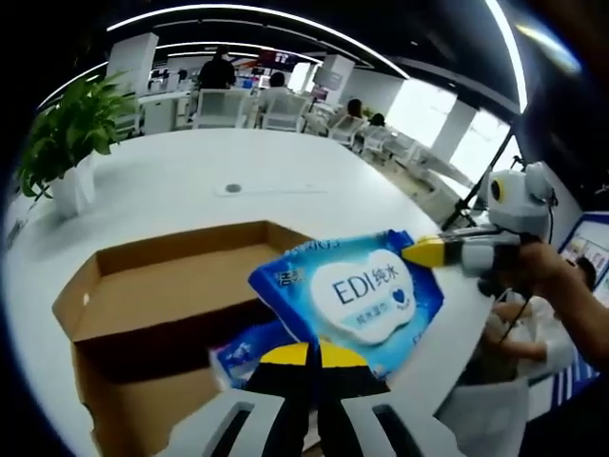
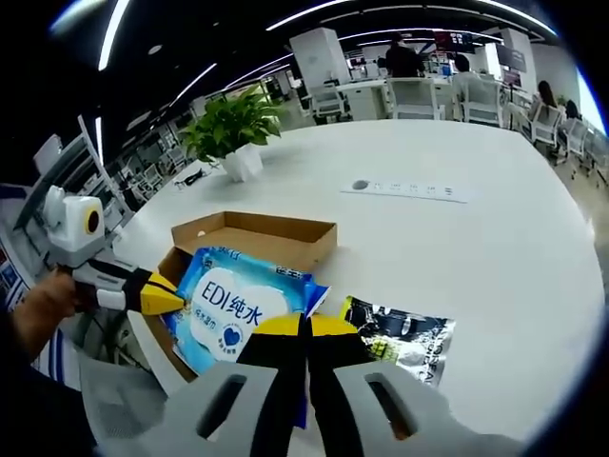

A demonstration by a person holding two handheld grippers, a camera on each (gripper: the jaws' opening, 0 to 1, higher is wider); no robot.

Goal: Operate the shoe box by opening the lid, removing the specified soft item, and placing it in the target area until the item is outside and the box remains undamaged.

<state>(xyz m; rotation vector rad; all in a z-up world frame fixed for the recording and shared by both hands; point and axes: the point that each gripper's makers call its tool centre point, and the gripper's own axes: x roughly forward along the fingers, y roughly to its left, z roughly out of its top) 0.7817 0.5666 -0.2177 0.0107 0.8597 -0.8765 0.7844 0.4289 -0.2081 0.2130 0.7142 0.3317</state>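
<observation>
Blue-and-white wet wipes pack (image 1: 354, 295) (image 2: 240, 309) up in the air, and the label reads clearly: "EDI" plus Chinese characters on a white cloud-shaped panel, with a small dark heart beside it. It is a soft, glossy plastic pouch, crinkled along the edges, tilted over the open cardboard shoe box (image 1: 171, 314) (image 2: 257, 238). Both tools have it: in the left gripper view the left gripper (image 1: 309, 357) has its yellow-tipped black jaws pressed together on the pack's lower edge, and the right gripper (image 1: 428, 252) pinches the pack's right corner with its yellow tip. Flip to the right gripper view and it matches: the right gripper (image 2: 304, 328) is closed on the pack's edge, the left gripper (image 2: 166, 297) nipping its left side, a hand (image 2: 38, 309) behind it.

The box is plain brown corrugated card, rectangular, lid off or folded back, walls upright, interior dim. Down inside it in the left gripper view sits a second blue packet (image 1: 243, 350), partly hidden. On the table just right of the box in the right gripper view lies a dark shiny foil pouch (image 2: 404, 345), its print too small to read.

All this rests on a smooth round white table (image 1: 285, 167) (image 2: 476, 248), with a leafy potted plant (image 1: 67, 138) (image 2: 236, 133) in a white pot near its edge. White office chairs (image 1: 238, 107) and seated people stand behind.
</observation>
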